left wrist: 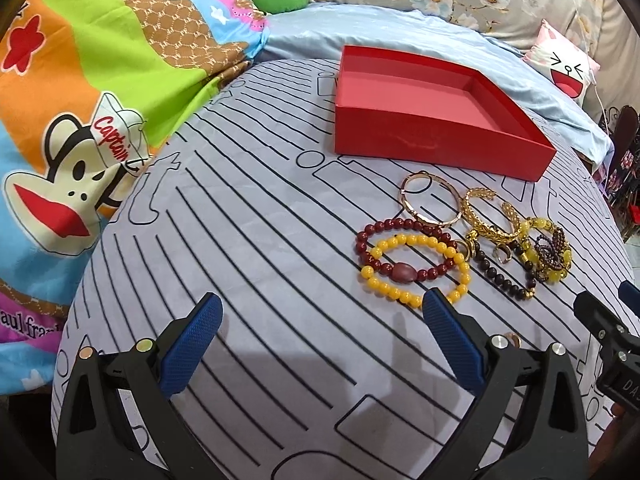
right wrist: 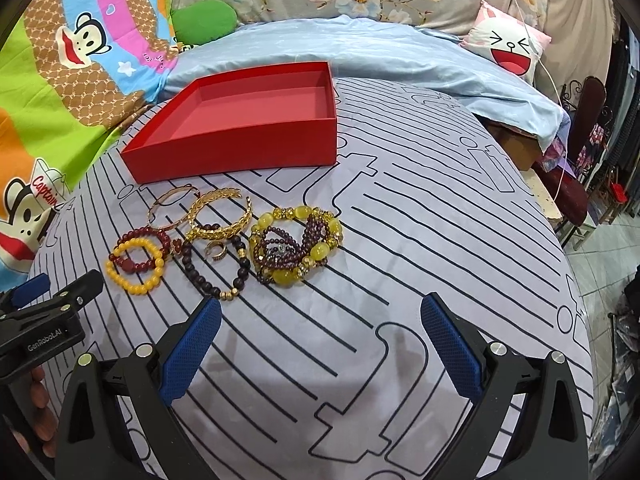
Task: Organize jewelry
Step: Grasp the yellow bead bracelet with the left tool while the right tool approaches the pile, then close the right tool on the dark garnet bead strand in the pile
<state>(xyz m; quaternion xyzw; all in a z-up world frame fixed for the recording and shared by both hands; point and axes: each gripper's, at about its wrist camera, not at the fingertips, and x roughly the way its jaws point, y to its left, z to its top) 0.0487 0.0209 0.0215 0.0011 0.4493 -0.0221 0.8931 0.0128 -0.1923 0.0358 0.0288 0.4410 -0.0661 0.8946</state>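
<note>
An empty red box (left wrist: 436, 136) (right wrist: 236, 148) sits on a grey striped cloth. In front of it lies a heap of jewelry: a yellow bead bracelet (left wrist: 416, 268) (right wrist: 136, 266) over a dark red bead bracelet (left wrist: 384, 236) (right wrist: 138, 238), a rose-gold bangle (left wrist: 430, 204) (right wrist: 170, 208), a gold leaf bangle (left wrist: 486, 220) (right wrist: 220, 216), a dark brown bead bracelet (left wrist: 500, 276) (right wrist: 214, 268), a small ring (right wrist: 216, 250) and a yellow-and-purple bead bundle (left wrist: 552, 256) (right wrist: 296, 246). My left gripper (left wrist: 320, 312) is open just short of the yellow bracelet. My right gripper (right wrist: 320, 316) is open, nothing between its fingers.
The striped cloth (right wrist: 420, 240) covers a rounded surface that drops off at the right. A colourful cartoon blanket (left wrist: 80, 100) lies left, a light blue sheet (right wrist: 360, 52) and a pink cushion (right wrist: 508, 44) behind. A hand (right wrist: 38, 400) holds the left gripper's handle.
</note>
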